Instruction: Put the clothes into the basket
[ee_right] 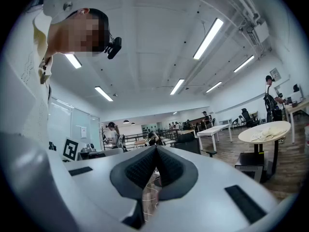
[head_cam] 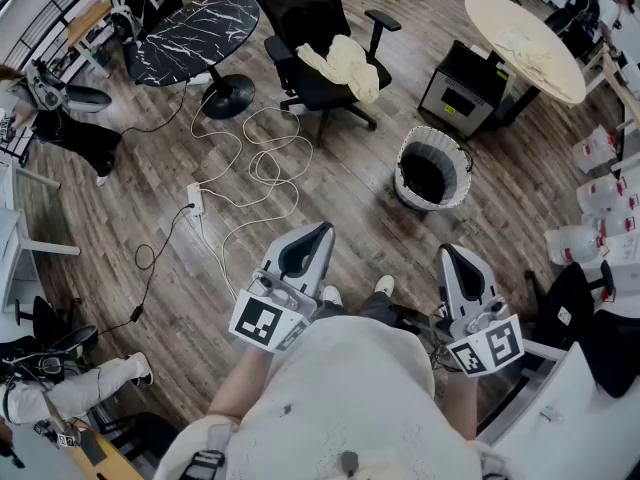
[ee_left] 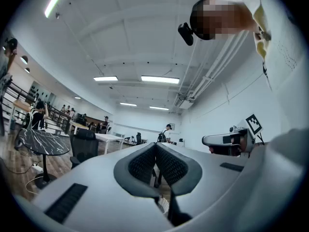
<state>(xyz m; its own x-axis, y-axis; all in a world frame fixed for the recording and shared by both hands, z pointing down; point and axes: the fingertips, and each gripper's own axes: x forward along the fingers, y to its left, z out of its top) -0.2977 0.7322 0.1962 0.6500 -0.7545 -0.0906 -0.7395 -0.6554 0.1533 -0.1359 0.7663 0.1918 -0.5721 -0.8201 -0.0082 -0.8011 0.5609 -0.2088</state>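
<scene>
The pale yellow garment (head_cam: 345, 63) lies crumpled over the seat and one armrest of the black office chair (head_cam: 310, 38), well away from me across the floor. A second pale cloth (head_cam: 530, 46) is heaped on the round beige table (head_cam: 500, 13) to my right. I judge both to be light, limp fabric that will sag, trail and unfold once lifted. They look neither fragile nor slippery, but loose hems could drag or catch on the armrest. I would pinch a thick bunched fold near the middle of the heap, not a thin edge, so most of the cloth comes up together. The basket (head_cam: 440, 200) stands open-mouthed on the wood floor between chair and table, nearer to me than either, and looks empty inside. A white cable (head_cam: 262, 158) loops over the floor left of it. My left claw (head_cam: 320, 232) and my right claw (head_cam: 449, 254) are held level in front of me, each with its jaws pressed together on nothing.
</scene>
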